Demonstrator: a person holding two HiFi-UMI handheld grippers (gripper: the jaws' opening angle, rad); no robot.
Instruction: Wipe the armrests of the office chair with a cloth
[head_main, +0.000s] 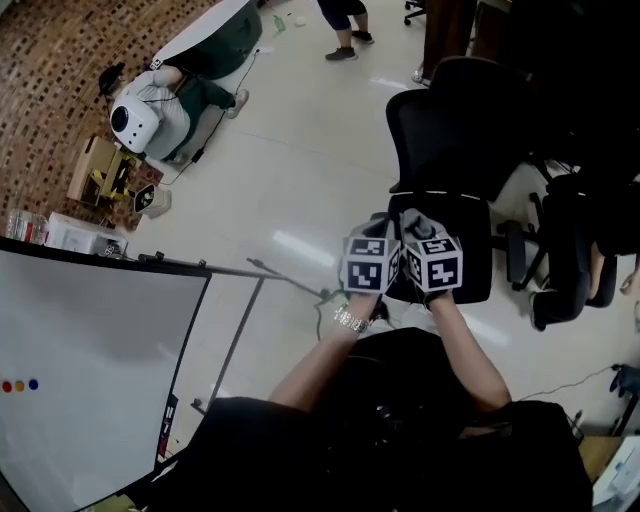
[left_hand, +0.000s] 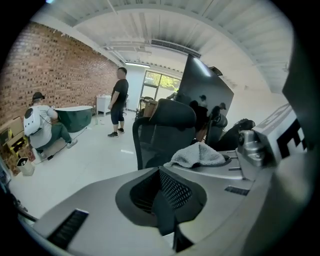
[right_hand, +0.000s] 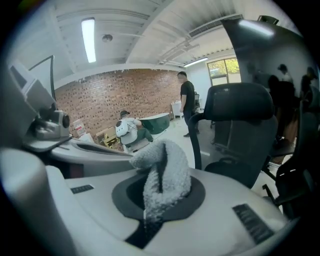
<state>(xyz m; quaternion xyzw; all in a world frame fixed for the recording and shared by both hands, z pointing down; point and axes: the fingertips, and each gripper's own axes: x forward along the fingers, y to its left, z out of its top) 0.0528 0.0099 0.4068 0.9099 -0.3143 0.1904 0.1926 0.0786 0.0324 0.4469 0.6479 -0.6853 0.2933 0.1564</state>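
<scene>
Pale floor (head_main: 300, 180) covers most of the head view, with a brick wall (head_main: 50, 80) at upper left and a whiteboard (head_main: 80, 370) at lower left. A seated person (head_main: 150, 115) is at upper left beside a green tub (head_main: 215, 40). A standing person (left_hand: 120, 100) appears left of centre in the left gripper view.

The black chair (head_main: 450, 130) stands right of centre in the head view, its backrest toward the top of the frame and its seat below it. Both grippers are held side by side at frame centre, overlapping the near edge of the seat. The armrests cannot be told apart clearly in any view.

Left gripper (left_hand: 167, 210): the jaws are closed, the dark pads meet, and nothing is between them. The chair backrest fills the middle of this view, beyond the jaws.

Right gripper (right_hand: 150, 215): the jaws are closed on the grey cloth (right_hand: 165, 170). The cloth is pinched at its lower end and stands up from the jaws in a folded bunch. In the left gripper view the same cloth shows right of centre, lying on top of the right gripper. The chair is at the right of the right gripper view, apart from the cloth.
</scene>
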